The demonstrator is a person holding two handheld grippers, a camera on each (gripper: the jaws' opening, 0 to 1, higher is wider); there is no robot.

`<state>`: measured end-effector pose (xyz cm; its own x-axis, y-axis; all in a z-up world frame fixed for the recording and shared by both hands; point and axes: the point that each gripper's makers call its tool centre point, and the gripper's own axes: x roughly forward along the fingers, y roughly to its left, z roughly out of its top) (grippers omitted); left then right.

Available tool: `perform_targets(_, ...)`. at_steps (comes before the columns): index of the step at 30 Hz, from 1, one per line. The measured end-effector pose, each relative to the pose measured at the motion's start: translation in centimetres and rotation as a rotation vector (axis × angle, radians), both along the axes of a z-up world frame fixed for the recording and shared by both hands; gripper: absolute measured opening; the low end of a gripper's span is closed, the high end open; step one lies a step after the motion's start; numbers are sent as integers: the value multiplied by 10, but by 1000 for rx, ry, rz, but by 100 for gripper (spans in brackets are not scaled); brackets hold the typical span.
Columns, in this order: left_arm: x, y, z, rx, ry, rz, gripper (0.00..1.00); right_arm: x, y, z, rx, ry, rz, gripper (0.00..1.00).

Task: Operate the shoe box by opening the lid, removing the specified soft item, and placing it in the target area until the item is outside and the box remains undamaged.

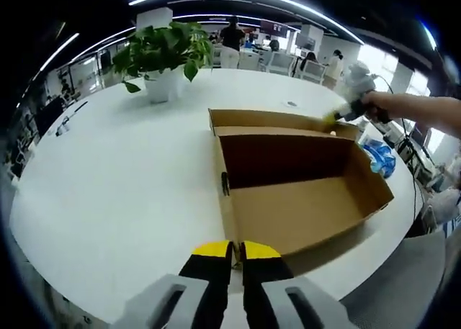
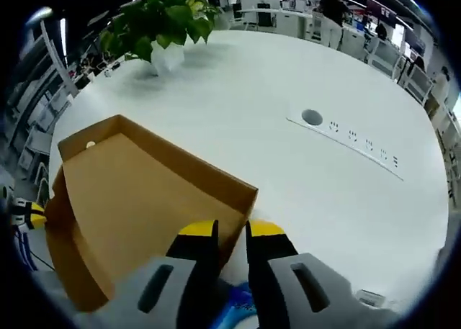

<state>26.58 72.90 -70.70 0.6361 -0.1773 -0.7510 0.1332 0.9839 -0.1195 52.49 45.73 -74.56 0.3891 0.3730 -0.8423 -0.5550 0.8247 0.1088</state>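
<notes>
Left gripper view, L to R: potted plant (image 1: 164,55) stands at the far left part of the white table (image 1: 108,178), well apart from the cardboard shoe box (image 1: 295,178). Box sits toward the table's right edge, open, inside looks bare brown card, lid (image 1: 277,120) tipped back along its far side. Left gripper (image 1: 236,251) is at the box's near corner, yellow tips nearly together with the cardboard edge between them; looks clamped on the box wall. At the far right corner of the lid the right gripper (image 1: 337,117) comes in, held by a person's hand (image 1: 374,106), its yellow tip touching the lid edge. Blue soft item (image 1: 379,156) lies on the table just beside the box's right wall, outside it, near the table edge.

Right gripper view, L to R: a bit of the left gripper (image 2: 29,215) at the far left by the box's corner. Lid (image 2: 137,199) spreads across the lower left, plant (image 2: 155,19) beyond it. Right gripper (image 2: 230,230) has its jaws close together, lid corner rim between them, gripping it as far as I can tell. Blue item (image 2: 234,316) peeks below between the jaws. Cable port and a row of sockets (image 2: 346,138) sit in the table top toward the right
</notes>
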Motion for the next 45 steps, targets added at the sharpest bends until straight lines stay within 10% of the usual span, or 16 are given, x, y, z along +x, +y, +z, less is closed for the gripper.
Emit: perform_targets(45, -1, -1, 0, -17, -19, 14, 3, -9, -1, 100, 91, -244, -48, 0)
